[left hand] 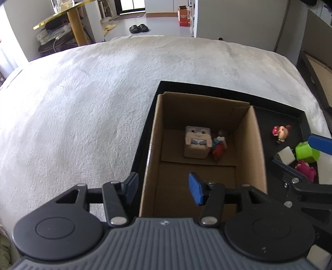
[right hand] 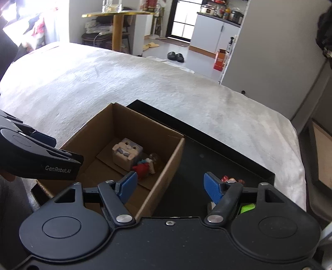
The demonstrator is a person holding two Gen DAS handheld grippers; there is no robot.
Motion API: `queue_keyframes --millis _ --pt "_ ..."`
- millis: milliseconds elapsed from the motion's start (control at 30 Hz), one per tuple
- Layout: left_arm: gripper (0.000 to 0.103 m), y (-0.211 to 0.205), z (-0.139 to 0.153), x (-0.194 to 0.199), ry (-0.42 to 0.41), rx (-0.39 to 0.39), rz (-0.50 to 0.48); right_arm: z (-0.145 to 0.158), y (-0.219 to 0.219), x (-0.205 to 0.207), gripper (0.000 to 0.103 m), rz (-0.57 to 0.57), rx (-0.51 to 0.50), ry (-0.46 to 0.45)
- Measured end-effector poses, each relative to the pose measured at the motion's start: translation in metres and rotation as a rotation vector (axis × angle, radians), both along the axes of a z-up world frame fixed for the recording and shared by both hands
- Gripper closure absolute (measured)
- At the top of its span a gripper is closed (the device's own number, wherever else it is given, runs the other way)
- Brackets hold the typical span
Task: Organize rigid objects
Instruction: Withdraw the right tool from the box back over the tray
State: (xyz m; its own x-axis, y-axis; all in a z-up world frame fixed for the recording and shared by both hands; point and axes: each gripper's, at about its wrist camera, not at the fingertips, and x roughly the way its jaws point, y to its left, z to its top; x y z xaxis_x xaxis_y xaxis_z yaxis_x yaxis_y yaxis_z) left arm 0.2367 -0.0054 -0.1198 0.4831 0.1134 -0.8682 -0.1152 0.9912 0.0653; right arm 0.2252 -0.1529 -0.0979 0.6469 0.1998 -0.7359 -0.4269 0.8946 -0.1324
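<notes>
A cardboard box [left hand: 251,145] stands inside a black tray [left hand: 290,116] on the bed. In the box lie a grey-and-beige cube toy [left hand: 197,142] and a small red-and-blue figure [left hand: 220,145]. On the tray's floor to the right of the box are a pink figure [left hand: 281,131], a green cube [left hand: 306,152], a white block [left hand: 286,157] and a magenta toy [left hand: 307,169]. My left gripper [left hand: 164,188] is open and empty, straddling the box's left wall. My right gripper [right hand: 170,187] is open and empty, straddling the box's right wall [right hand: 166,166], above the tray toys.
A white fuzzy blanket [left hand: 83,103] covers the bed around the tray. The bed drops off at the far and right edges. Beyond it stand a gold-topped round table [right hand: 116,14], black slippers [right hand: 176,56] on the floor, and an orange carton [right hand: 220,59].
</notes>
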Motion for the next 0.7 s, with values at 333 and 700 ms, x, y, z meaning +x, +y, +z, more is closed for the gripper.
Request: queue_keyframes --millis 333,700 --pt "0.036 -0.022 0.023 -0.018 -0.049 0.039 -0.028 0.006 -0.036 -0.017 0.031 -0.1 0.062 0.001" --pt "0.034 -0.049 0.037 -0.034 -0.082 0.072 -0.065 0.014 -0.057 -0.037 0.03 -0.123 0.097 -0.036"
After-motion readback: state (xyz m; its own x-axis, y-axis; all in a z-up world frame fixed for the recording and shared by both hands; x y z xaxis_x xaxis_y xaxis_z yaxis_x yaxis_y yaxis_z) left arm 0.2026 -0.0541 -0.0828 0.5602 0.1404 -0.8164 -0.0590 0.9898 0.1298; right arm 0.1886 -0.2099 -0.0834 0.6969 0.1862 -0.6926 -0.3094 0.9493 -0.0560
